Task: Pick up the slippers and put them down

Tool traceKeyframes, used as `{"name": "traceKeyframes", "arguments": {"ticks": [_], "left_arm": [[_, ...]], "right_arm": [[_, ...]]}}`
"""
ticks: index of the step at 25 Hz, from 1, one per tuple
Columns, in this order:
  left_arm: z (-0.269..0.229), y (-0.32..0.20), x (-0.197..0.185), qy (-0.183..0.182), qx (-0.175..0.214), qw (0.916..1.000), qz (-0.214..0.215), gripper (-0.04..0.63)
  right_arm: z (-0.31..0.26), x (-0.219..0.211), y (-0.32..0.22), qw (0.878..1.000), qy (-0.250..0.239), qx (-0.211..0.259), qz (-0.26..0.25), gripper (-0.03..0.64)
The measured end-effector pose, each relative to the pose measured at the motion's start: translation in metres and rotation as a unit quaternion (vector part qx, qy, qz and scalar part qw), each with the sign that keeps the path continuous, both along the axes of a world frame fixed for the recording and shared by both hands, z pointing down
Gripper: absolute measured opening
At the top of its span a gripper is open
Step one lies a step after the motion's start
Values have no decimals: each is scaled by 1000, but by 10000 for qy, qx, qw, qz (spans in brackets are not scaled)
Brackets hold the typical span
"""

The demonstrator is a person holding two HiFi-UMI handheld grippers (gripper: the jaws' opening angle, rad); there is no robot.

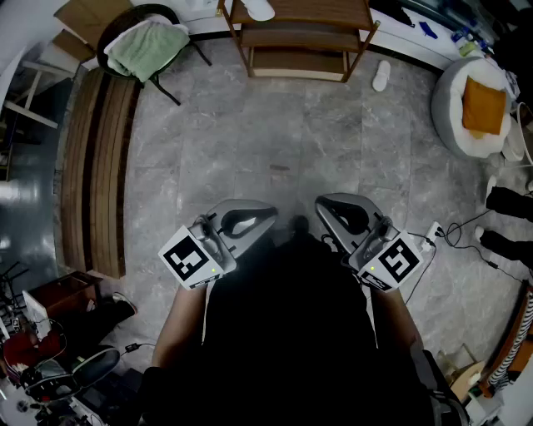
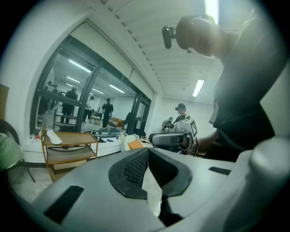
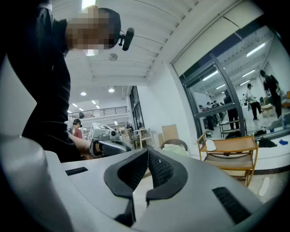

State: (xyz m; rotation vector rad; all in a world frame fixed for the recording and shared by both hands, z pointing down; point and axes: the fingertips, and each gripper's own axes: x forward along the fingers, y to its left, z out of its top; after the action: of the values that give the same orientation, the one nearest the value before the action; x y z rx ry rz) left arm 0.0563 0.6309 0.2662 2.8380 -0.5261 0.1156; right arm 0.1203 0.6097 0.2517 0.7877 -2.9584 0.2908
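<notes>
Slippers [image 1: 381, 75]: two white, neither in hand, both well apart from the operator. Nearest: L gripper [image 1: 268, 215] and R gripper [image 1: 321, 203] held close to the body, tips turned toward each other. Jaws of both are closed pad to pad w/ nothing between.

Step in hand, by my reading: the approach. Recommend opening the jaws before arrival. Take the floor slipper [image 1: 381, 75] first, across its narrow width, pads square on the sole edge.

Containers, farther out: round white seat [image 1: 450, 125] at right holds an orange cushion [image 1: 484, 106]. Wooden rack [image 1: 300, 37] carries the shelf slipper [image 1: 260, 8] on its top tier. Chair [image 1: 179, 33] at far left holds a green cloth [image 1: 150, 46].
</notes>
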Motion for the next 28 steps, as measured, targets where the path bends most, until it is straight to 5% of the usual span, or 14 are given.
{"name": "traceKeyframes", "arguments": {"ticks": [16,28], "left_arm": [[-10,-19,-73,326,65,9994,76,11],[13,-22,-130,588,-297,9976,218,11]], "right_arm": [[-6,-75,-14,9992,295,104,253,26],[5,-81,-23,9893,663,-161,1290,26]]}}
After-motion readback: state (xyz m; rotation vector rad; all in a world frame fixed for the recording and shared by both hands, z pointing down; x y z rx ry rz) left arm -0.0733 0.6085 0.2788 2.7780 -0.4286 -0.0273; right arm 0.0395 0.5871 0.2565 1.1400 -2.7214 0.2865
